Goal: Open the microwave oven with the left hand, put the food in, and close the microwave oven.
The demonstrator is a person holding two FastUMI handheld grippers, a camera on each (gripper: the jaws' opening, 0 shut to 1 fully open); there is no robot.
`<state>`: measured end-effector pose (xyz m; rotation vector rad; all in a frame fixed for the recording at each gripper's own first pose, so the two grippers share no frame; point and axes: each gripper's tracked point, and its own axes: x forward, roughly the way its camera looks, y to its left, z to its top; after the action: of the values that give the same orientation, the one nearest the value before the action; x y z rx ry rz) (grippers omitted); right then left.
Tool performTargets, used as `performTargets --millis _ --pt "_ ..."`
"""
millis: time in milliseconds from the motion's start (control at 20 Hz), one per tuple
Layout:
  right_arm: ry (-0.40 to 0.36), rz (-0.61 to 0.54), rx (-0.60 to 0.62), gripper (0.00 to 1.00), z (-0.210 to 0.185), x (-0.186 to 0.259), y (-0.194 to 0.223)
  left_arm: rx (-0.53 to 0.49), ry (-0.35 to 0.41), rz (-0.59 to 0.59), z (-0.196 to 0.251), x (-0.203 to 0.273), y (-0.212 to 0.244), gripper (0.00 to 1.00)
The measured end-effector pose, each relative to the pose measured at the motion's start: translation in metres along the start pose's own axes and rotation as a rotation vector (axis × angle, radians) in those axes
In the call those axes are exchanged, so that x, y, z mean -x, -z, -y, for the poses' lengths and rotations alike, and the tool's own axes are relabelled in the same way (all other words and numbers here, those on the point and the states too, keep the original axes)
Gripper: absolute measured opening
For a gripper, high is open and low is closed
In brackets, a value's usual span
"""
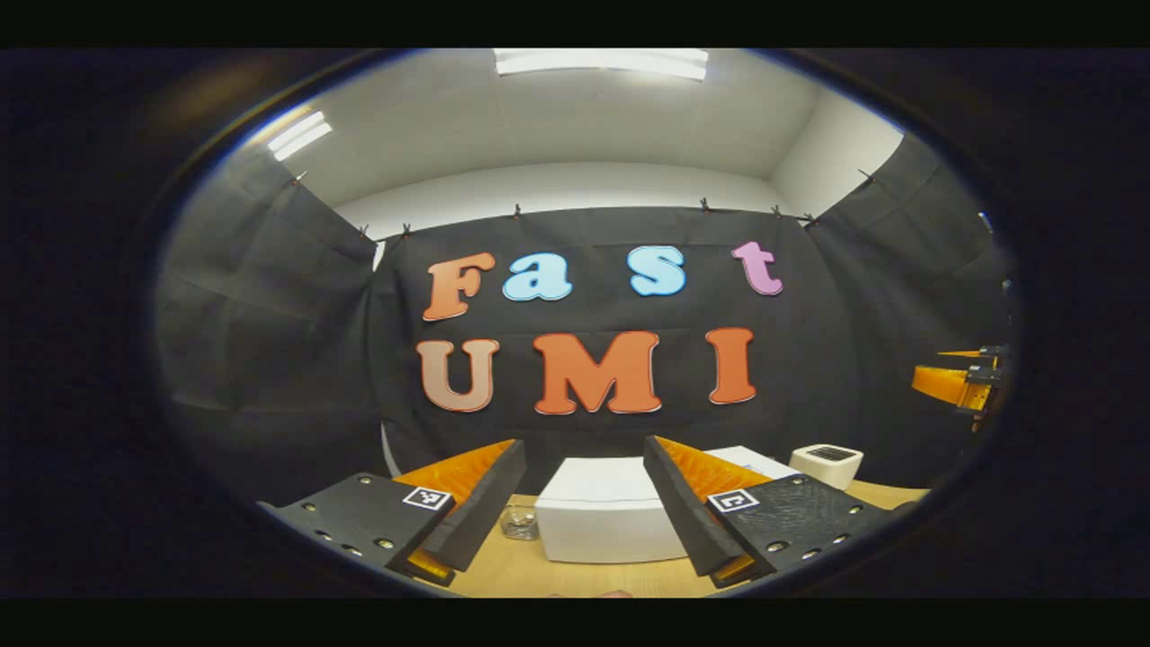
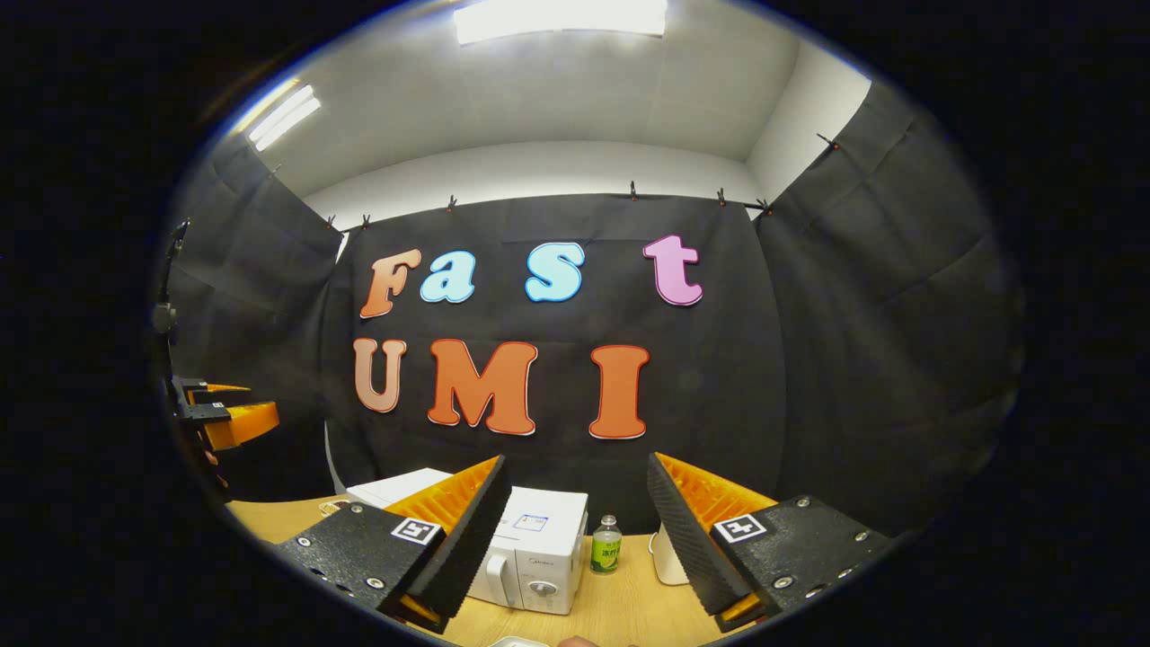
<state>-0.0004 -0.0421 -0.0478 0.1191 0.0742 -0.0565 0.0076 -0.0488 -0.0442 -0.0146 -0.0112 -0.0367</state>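
While both tools are held up above the wooden table, the microwave oven is seen in the right gripper view standing on it, door closed, its handle and dial facing the camera. Just right of the microwave oven a small green-labelled bottle is stood upright, and further right of that a white object is partly hidden behind a finger. The right gripper is held with its jaws wide apart and nothing between them.

In the left gripper view, the left gripper is likewise spread wide and empty, with a white box framed between its fingers. Left of that box a small clear glass item is made out; right of it and further back, a white appliance with a dark top is set on the table.
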Motion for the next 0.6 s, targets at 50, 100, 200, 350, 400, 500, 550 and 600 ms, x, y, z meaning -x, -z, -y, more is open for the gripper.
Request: performTargets --millis 50,100,200,350,400,500,550,600 --pt "0.002 -0.006 0.0 0.95 0.001 0.002 0.006 0.017 0.024 -0.003 0.009 0.0 0.011 0.87" --pt "0.006 -0.012 0.002 0.95 0.002 0.004 0.011 0.032 0.033 -0.004 0.014 -0.001 0.017 0.91" --pt "0.02 -0.016 0.006 0.95 0.008 0.01 0.019 0.066 0.04 -0.005 0.023 -0.002 0.028 0.87" --pt "0.04 -0.013 0.009 0.95 0.015 0.022 0.037 0.107 0.077 -0.019 0.043 -0.002 0.052 0.88" --pt "0.043 -0.021 0.007 0.95 0.017 0.025 0.046 0.104 0.081 -0.031 0.047 -0.004 0.061 0.87" --pt "0.059 -0.049 0.001 0.95 0.024 0.029 0.065 0.099 0.084 -0.049 0.056 -0.005 0.079 0.87" --pt "0.067 -0.062 -0.002 0.95 0.028 0.031 0.073 0.096 0.091 -0.054 0.062 -0.005 0.086 0.87" --pt "0.073 -0.074 -0.005 0.95 0.032 0.033 0.082 0.094 0.097 -0.06 0.066 -0.008 0.092 0.88"
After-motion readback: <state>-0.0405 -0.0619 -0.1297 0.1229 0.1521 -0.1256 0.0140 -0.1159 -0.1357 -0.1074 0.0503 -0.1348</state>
